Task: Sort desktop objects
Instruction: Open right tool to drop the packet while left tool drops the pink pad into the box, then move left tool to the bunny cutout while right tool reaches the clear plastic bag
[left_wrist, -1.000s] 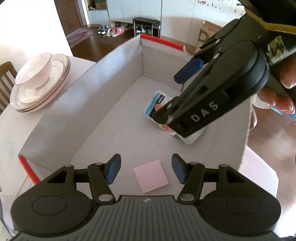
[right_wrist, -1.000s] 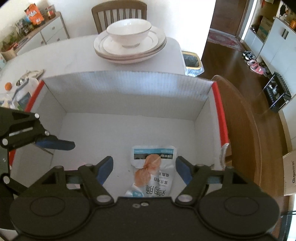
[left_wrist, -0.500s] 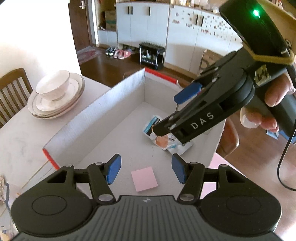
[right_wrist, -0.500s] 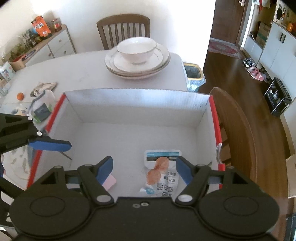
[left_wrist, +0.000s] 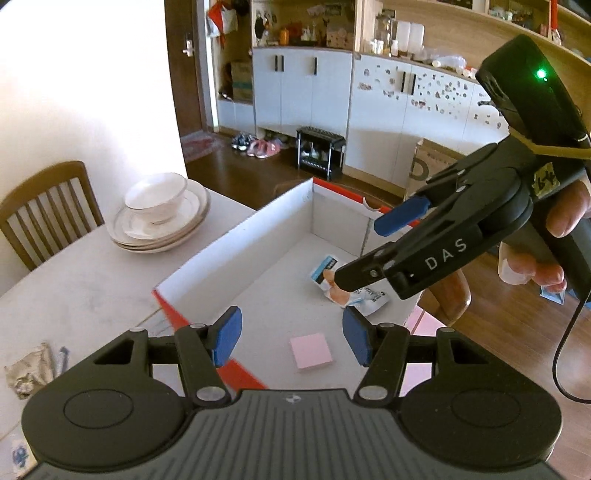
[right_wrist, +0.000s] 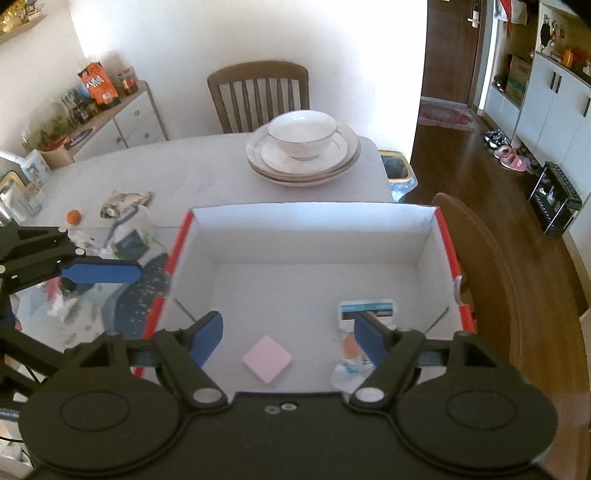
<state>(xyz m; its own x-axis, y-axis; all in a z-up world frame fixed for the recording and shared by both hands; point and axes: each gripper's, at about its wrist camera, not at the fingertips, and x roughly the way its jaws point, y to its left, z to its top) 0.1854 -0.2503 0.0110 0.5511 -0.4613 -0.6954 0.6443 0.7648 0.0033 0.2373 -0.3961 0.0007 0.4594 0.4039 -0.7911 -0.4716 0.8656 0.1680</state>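
Note:
A white cardboard box with red edges (left_wrist: 229, 236) (right_wrist: 310, 236) stands on the table. Inside lie a pink sticky-note pad (left_wrist: 311, 350) (right_wrist: 266, 359) and a white snack packet (left_wrist: 364, 295) (right_wrist: 365, 308). My left gripper (left_wrist: 291, 338) is open and empty, high above the box's near end. My right gripper (right_wrist: 284, 338) is open and empty, high above the box; in the left wrist view its fingers (left_wrist: 400, 216) hang over the packet.
A stack of plates with a bowl (left_wrist: 159, 214) (right_wrist: 303, 151) sits beyond the box. Crumpled wrappers (right_wrist: 127, 201), a small orange (right_wrist: 74, 216) and packets (right_wrist: 131, 242) lie left of the box. Wooden chairs (right_wrist: 258, 92) stand at the table's edges.
Both grippers have risen up and away from the box, staying open. The pad and packet lie still on the box floor.

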